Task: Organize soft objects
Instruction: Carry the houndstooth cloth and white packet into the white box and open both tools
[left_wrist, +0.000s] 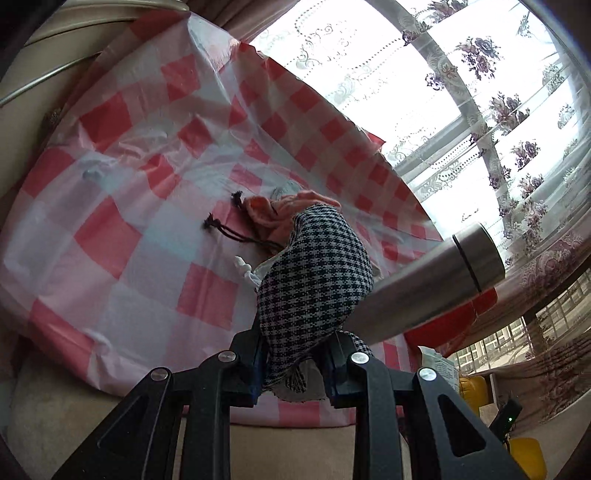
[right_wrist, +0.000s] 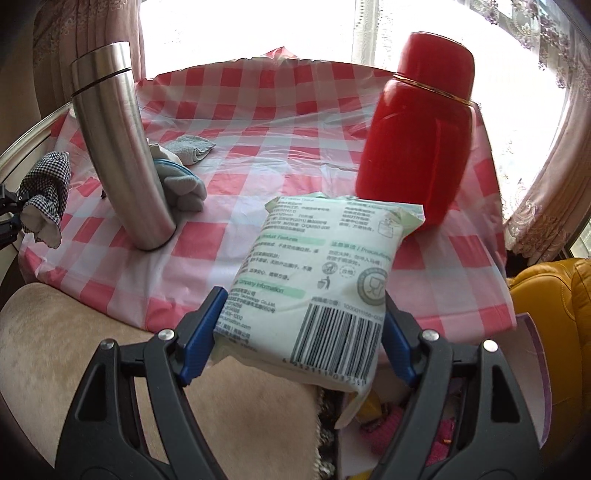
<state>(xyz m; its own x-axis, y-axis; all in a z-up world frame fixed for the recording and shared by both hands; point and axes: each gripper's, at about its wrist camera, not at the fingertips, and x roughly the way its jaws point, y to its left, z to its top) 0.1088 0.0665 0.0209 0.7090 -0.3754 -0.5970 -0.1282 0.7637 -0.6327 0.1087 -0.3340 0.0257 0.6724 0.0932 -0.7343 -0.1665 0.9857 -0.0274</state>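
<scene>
My left gripper (left_wrist: 295, 363) is shut on a black-and-white houndstooth cloth pouch (left_wrist: 314, 277) and holds it above the table edge; the pouch also shows at the far left of the right wrist view (right_wrist: 46, 194). Beyond it lies a pink drawstring pouch (left_wrist: 280, 218) with dark cords. My right gripper (right_wrist: 301, 339) is shut on a white-and-green tissue pack (right_wrist: 317, 280), held over the table's near edge. Grey and pale-blue soft cloths (right_wrist: 184, 184) lie behind the steel flask.
A red-and-white checked plastic cloth (right_wrist: 258, 129) covers the round table. A steel flask (right_wrist: 122, 147) stands left and a red flask (right_wrist: 417, 129) right. A box with pink items (right_wrist: 384, 424) sits below right, beside a yellow seat (right_wrist: 546, 295). Curtained windows lie behind.
</scene>
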